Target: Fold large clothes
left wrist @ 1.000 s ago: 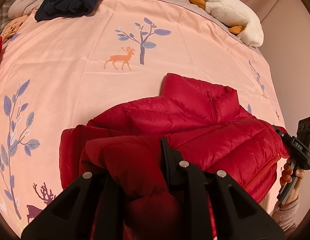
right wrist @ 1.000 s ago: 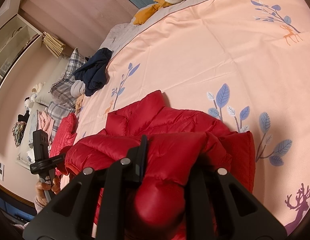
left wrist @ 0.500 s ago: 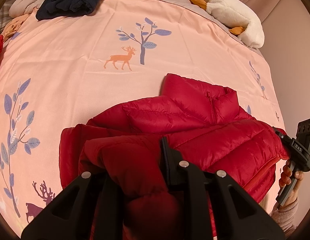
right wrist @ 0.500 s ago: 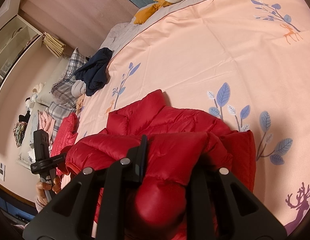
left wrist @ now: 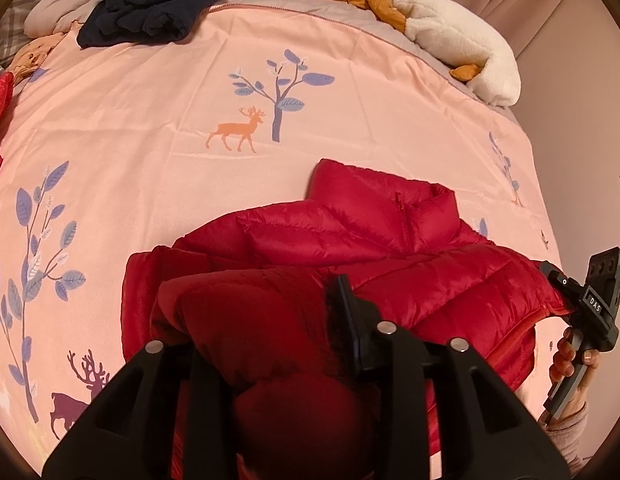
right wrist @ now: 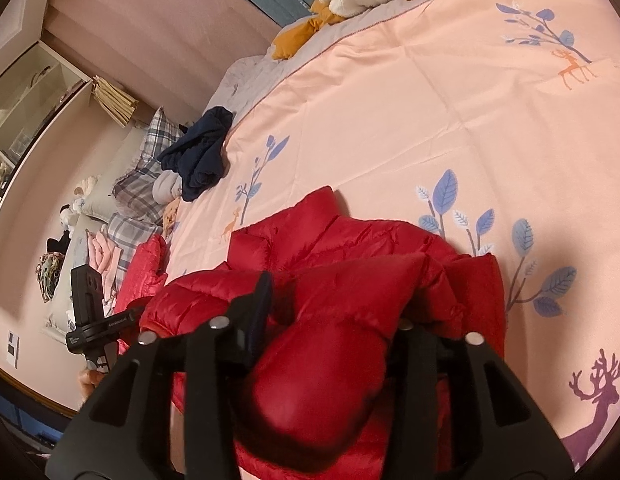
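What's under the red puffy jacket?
The red jacket lies on the pink bedspread with deer and trees printed on it. Whatever is directly beneath the jacket is covered, so it cannot be seen.

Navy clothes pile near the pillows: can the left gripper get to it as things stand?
Probably not right away. The left gripper is shut on the red puffer jacket, and the navy clothes pile lies across the bedspread. Nothing blocks the path, but the jacket must be released first.

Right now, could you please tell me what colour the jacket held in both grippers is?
The puffer jacket is bright red, with quilted stitching; the left wrist view shows it best.
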Available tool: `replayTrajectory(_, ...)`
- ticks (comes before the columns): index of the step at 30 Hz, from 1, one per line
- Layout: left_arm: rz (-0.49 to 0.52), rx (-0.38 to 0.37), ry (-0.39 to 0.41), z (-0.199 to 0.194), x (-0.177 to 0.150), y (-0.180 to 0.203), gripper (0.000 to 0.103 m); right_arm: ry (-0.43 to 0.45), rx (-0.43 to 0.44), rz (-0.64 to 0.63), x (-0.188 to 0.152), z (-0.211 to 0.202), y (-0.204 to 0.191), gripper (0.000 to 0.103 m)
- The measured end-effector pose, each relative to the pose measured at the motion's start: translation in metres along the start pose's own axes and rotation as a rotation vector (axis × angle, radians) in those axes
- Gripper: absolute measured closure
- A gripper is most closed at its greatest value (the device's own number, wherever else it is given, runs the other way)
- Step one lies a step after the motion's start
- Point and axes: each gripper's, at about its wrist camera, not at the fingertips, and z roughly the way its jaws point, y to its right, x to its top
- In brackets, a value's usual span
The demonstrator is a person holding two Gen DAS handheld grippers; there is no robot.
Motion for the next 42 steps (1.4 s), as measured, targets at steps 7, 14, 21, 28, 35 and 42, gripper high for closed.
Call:
replayTrajectory(7, 0.003, -0.018, 0.025, -0.014, -0.001, 0.006, 0.063, 0.005, 0.013, 0.001, 0.005, -0.009, 0.002, 0.06)
replayTrajectory(14, 0.013, -0.037, 0.047, -0.026, 0.0, 0.013, 0.055, 0.015, 0.037, 0.004, 0.01, -0.02, 0.001, 0.059)
replayTrajectory(21, 0.005, -0.051, 0.053, -0.03, 0.0, 0.013, 0.047, 0.033, 0.054, 0.022, 0.013, -0.03, 0.005, 0.045)
replayTrajectory(28, 0.026, -0.033, 0.062, -0.03, -0.001, 0.017, 0.047, 0.024, 0.017, 0.0, 0.017, -0.025, 0.006, 0.06)
replayTrajectory(35, 0.023, -0.032, 0.06, -0.029, 0.0, 0.015, 0.047, 0.036, -0.004, -0.009, 0.018, -0.021, 0.006, 0.069)
replayTrajectory(42, 0.009, -0.016, 0.039, -0.02, 0.002, 0.011, 0.047, 0.031, -0.015, -0.008, 0.022, -0.015, 0.007, 0.07)
